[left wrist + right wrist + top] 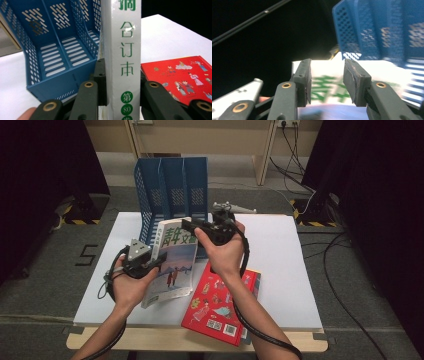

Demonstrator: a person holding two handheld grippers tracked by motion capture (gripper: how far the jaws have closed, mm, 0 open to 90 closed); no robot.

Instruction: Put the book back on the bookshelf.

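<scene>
White-spined book (172, 260) with green lettering stands tilted on the worktop (290, 250), just in front of the blue file rack (172, 190). Your left hand-held gripper (150, 261) is clamped across its spine, a pad pressed on each side. Your right hand-held gripper (192, 226) hovers at the book's top edge, jaws spread wide and, as far as the blurred close view shows, pressing on nothing. A red picture book (220, 302) lies flat just beside it, to the right.
</scene>
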